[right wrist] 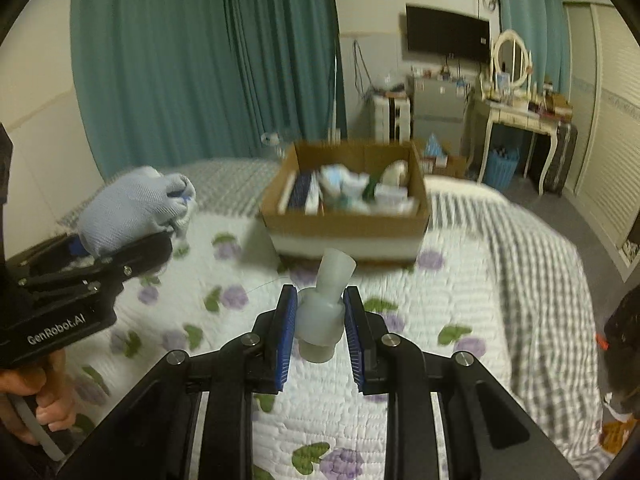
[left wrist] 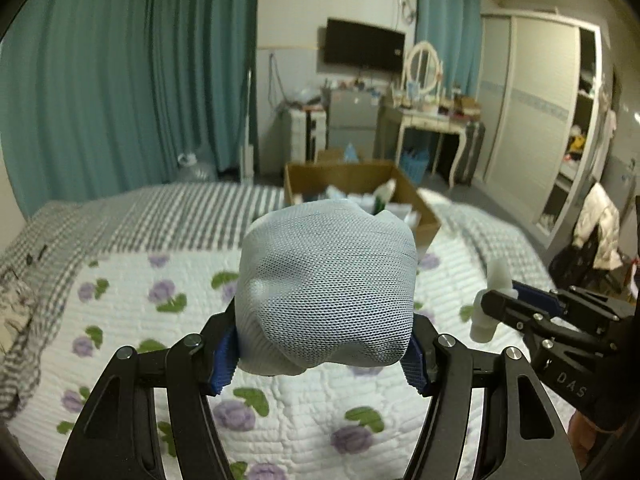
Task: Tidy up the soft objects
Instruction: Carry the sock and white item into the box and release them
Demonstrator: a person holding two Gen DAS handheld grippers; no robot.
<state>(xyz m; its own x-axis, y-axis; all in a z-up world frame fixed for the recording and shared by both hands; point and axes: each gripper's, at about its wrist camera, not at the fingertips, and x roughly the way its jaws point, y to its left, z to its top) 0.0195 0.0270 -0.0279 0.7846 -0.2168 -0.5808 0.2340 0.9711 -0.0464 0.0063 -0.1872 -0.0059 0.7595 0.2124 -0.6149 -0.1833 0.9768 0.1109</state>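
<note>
Aloft, white tube (right wrist: 326, 312) tilted up-right in right jaws; left jaws pinching grey bundle (left wrist: 326, 292).

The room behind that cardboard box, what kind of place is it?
Most likely a lived-in bedroom: a bed with a floral quilt, a white dressing table with an oval mirror, and a wardrobe along the wall.
</note>
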